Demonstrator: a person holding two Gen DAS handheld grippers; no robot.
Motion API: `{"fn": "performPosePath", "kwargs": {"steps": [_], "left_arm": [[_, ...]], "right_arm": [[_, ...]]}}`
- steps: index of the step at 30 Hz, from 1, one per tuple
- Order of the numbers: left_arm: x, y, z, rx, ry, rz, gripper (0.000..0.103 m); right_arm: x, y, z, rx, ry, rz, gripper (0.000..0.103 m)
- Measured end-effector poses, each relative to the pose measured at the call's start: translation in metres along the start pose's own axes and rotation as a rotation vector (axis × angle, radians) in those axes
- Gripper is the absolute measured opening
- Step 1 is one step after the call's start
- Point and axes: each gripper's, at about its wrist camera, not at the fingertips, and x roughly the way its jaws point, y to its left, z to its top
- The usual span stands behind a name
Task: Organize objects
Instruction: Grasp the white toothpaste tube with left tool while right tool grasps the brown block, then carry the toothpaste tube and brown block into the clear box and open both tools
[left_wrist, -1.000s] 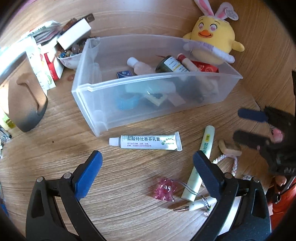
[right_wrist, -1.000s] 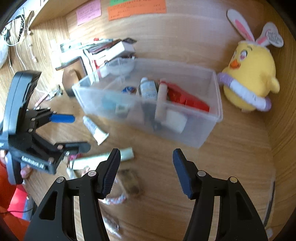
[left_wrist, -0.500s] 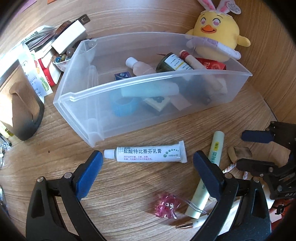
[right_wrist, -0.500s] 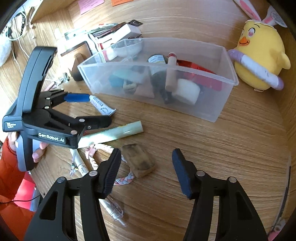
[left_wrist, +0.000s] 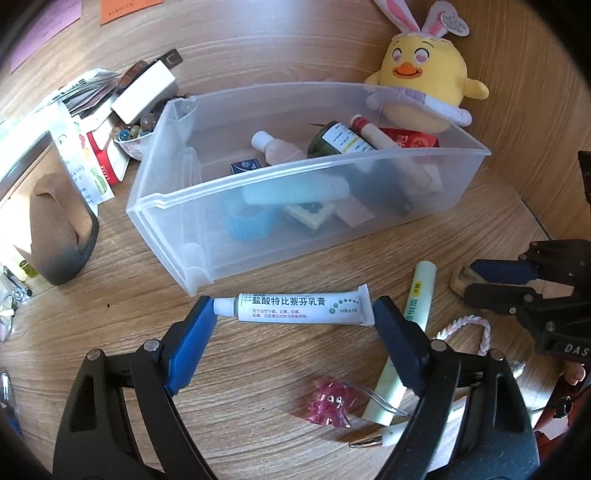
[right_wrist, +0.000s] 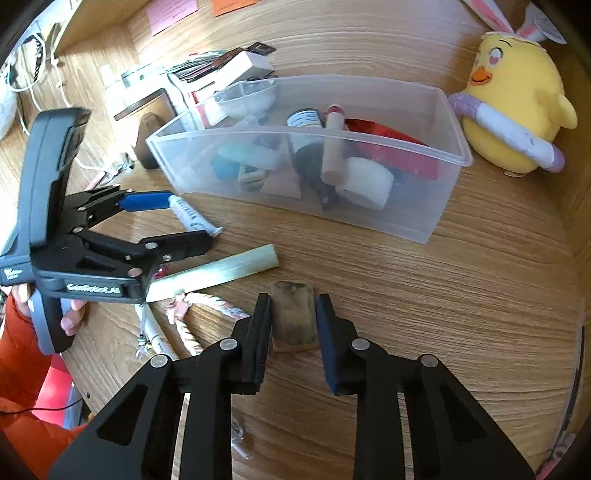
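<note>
A white ointment tube (left_wrist: 295, 306) lies on the wooden table in front of a clear plastic bin (left_wrist: 295, 173) that holds several small items. My left gripper (left_wrist: 293, 314) spans the tube lengthwise. Its jaws are closing, one pad at the cap and the other at the crimped end. In the right wrist view the left gripper (right_wrist: 188, 221) and the tube (right_wrist: 194, 218) show at the left, with the bin (right_wrist: 303, 129) behind. My right gripper (right_wrist: 293, 314) is closing on a brown block (right_wrist: 293, 314) tied to a twisted rope (right_wrist: 221, 310). Both pads touch the block's sides.
A pale green tube (left_wrist: 417, 295), a pink charm (left_wrist: 330, 404) and a pen lie near the grippers. A yellow plush chick (left_wrist: 424, 85) sits behind the bin. Boxes, a bowl of beads (left_wrist: 136, 129) and a brown holder (left_wrist: 59, 229) crowd the left. A person's hand (right_wrist: 70, 317) holds the left gripper.
My left gripper advanced until the ointment tube lay between its pads, then narrowed onto its ends. My right gripper came forward over the brown block and its jaws closed in on it.
</note>
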Motion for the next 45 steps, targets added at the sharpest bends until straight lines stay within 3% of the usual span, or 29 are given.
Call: {"fn": "performPosePath", "kwargs": {"steps": [16, 33, 40, 45], "left_arm": [[-0.040, 0.014, 0.002, -0.077, -0.123, -0.017, 0.086], [-0.083, 0.012, 0.040, -0.077, -0.284, -0.032, 0.086], [-0.081, 0.020, 0.066, -0.090, -0.304, -0.024, 0.086], [-0.063, 0.028, 0.080, -0.112, -0.270, -0.025, 0.086]], "right_arm": [[-0.035, -0.008, 0.015, 0.054, -0.136, -0.010, 0.022], [-0.068, 0.005, 0.063, 0.048, -0.304, 0.020, 0.022], [-0.071, 0.008, 0.087, 0.033, -0.344, 0.017, 0.022], [-0.064, 0.010, 0.103, 0.025, -0.342, 0.004, 0.022]]}}
